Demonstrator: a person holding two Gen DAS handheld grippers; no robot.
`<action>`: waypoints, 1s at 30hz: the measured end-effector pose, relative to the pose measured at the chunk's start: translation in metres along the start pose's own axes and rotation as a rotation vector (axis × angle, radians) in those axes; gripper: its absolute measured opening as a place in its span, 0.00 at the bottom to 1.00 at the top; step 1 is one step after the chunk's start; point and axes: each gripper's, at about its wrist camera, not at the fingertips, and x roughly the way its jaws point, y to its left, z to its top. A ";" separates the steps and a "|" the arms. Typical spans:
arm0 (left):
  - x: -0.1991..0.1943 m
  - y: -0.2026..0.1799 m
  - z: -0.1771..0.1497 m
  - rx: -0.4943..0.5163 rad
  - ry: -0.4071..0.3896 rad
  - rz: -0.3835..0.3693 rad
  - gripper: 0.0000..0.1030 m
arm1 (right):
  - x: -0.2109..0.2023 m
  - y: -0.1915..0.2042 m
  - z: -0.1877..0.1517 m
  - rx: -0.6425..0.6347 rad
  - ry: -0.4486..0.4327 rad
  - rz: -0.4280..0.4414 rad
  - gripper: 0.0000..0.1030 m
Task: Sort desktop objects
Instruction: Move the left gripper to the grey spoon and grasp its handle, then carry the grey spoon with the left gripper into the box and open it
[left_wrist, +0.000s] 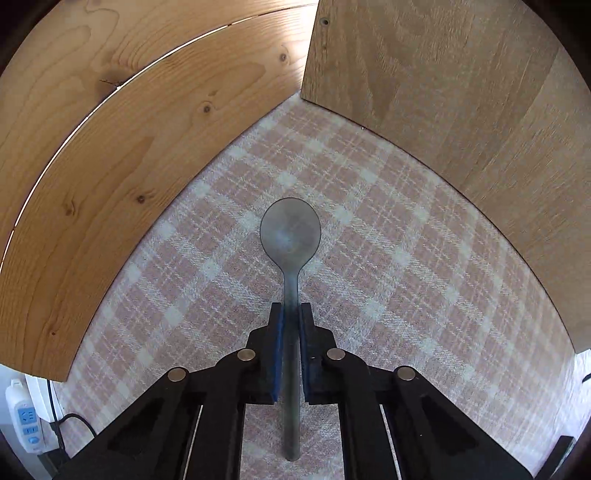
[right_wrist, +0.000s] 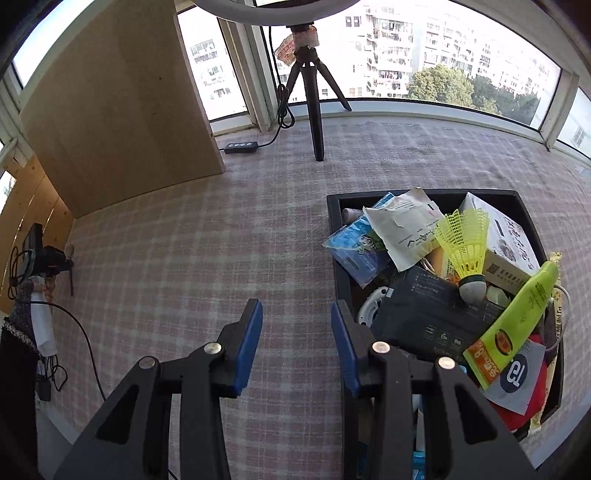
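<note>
- The spoon (left_wrist: 290, 254) is a dull grey-blue metal one with a round, shallow bowl and a long straight handle; the bowl has a faint sheen and a slightly smudged centre.
- It points bowl-first away from the left gripper (left_wrist: 290, 310), whose blue-padded fingers (left_wrist: 279, 343) are pressed against the handle on both sides, roughly midway along it, with the handle's end sticking out behind the pads.
- The spoon is over the pink-and-white checked tablecloth (left_wrist: 406, 258), in the corner formed by two wooden panels; I cannot tell whether the bowl rests on the cloth or hangs just above it.
- The knotty pine board (left_wrist: 92, 166) stands on the left, and a paler oak-grain panel (left_wrist: 443, 92) on the right; they meet just beyond the spoon's tip.
- A white power strip (left_wrist: 26, 417) with blue switches shows at the lower left edge.
- Seen from the right wrist, the right gripper (right_wrist: 297, 314) hangs over the cloth with its jaws wide apart and nothing between them.
- Just to its right sits a black bin (right_wrist: 338, 236) heaped with clutter: a yellow shuttlecock (right_wrist: 465, 251), a lime-green tube (right_wrist: 521, 314), a white carton (right_wrist: 506, 240), a dark box (right_wrist: 428, 310), a torn white pouch (right_wrist: 402, 225) and a blue packet (right_wrist: 354, 251).
- Farther back, near the window (right_wrist: 424, 48), a small black tripod (right_wrist: 312, 96) stands on the cloth.
- The left gripper appears far off at the left edge, by the wooden panels.
</note>
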 end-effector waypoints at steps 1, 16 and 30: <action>-0.002 0.003 -0.002 -0.010 0.007 -0.019 0.07 | -0.002 -0.002 0.000 0.005 -0.004 -0.004 0.37; -0.092 -0.075 -0.091 0.205 -0.071 -0.245 0.07 | -0.045 -0.077 -0.035 0.188 -0.079 -0.062 0.37; -0.186 -0.309 -0.268 0.792 -0.005 -0.548 0.07 | -0.109 -0.176 -0.128 0.456 -0.139 -0.220 0.37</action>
